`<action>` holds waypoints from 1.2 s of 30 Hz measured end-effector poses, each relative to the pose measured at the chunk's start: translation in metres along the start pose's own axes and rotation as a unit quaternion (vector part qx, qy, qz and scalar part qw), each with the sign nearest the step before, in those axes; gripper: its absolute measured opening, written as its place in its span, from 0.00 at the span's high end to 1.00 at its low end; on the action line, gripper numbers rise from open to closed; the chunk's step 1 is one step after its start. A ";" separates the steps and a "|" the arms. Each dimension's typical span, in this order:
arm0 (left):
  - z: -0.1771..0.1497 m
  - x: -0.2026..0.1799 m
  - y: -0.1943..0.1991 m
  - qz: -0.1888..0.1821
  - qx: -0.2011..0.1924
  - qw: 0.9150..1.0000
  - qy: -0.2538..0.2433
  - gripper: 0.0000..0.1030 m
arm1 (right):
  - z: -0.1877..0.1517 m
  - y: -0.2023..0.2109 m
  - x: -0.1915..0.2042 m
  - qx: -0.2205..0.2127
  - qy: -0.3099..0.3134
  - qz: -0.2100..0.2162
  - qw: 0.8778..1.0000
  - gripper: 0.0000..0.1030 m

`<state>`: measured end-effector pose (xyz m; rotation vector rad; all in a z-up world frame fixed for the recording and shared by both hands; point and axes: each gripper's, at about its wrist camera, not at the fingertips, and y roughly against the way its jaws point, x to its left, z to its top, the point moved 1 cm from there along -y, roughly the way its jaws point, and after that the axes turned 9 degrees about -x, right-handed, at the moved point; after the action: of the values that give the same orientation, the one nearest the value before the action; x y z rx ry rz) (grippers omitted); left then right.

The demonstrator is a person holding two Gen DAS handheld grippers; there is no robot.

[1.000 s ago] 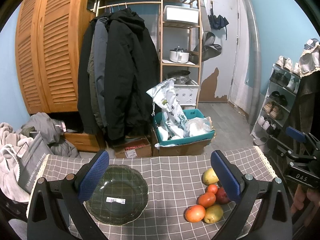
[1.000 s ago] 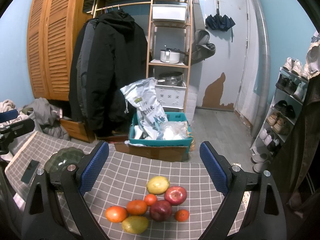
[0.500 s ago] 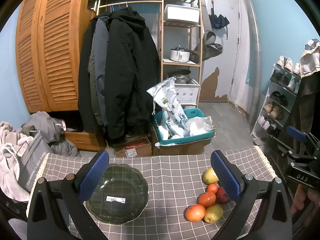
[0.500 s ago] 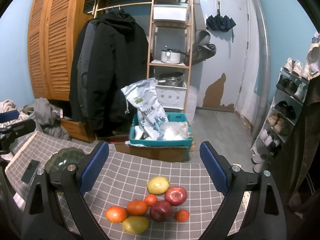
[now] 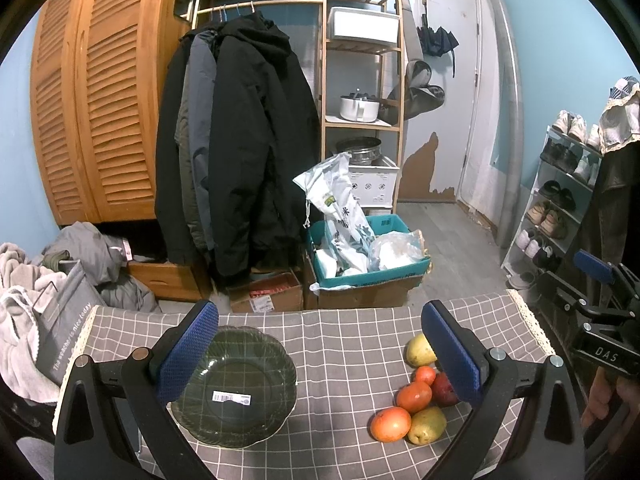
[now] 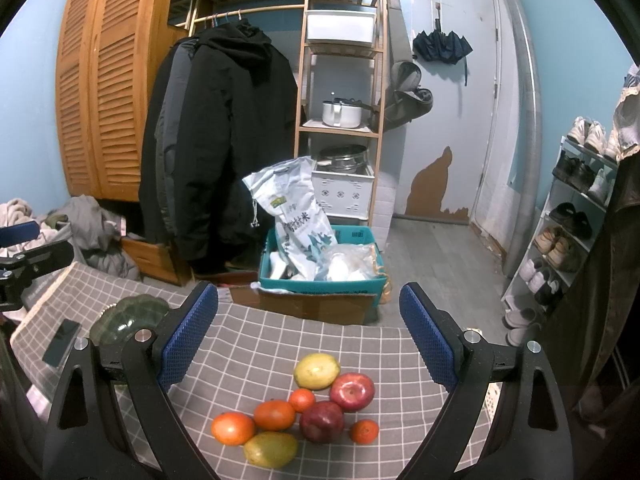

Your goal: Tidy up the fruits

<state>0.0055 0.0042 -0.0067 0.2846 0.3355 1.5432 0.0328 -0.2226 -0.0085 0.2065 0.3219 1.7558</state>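
Your right gripper (image 6: 308, 340) is wide open and empty, above the checked tablecloth (image 6: 256, 344), with the fruit pile (image 6: 308, 412) lying between and just below its fingers. Your left gripper (image 5: 320, 356) is also wide open and holds nothing; one green glass bowl (image 5: 236, 384) lies under its left finger. You have eight fruits: two apples, two yellow-green ones, four orange ones. In the left view the finger hides part of the pile.

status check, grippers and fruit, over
Left gripper open over the plate, right gripper open over the fruit. Fruit all on the cloth, plate bare. Nothing in the way.
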 end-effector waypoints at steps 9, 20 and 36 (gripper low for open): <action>-0.005 -0.001 0.000 0.000 0.001 1.000 0.001 0.01 | 0.000 0.000 0.000 0.000 0.000 0.000 1.000 0.12; -0.015 -0.004 0.001 0.000 0.006 1.000 -0.003 0.01 | -0.002 -0.001 -0.001 0.002 0.000 0.000 1.000 0.12; -0.041 -0.024 -0.032 -0.021 0.087 0.996 -0.019 0.01 | -0.026 -0.022 -0.009 0.063 -0.011 -0.006 0.998 0.12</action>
<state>0.0192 -0.0218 -0.0556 0.4399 0.4435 1.4669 0.0469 -0.2301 -0.0401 0.3138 0.4167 1.7213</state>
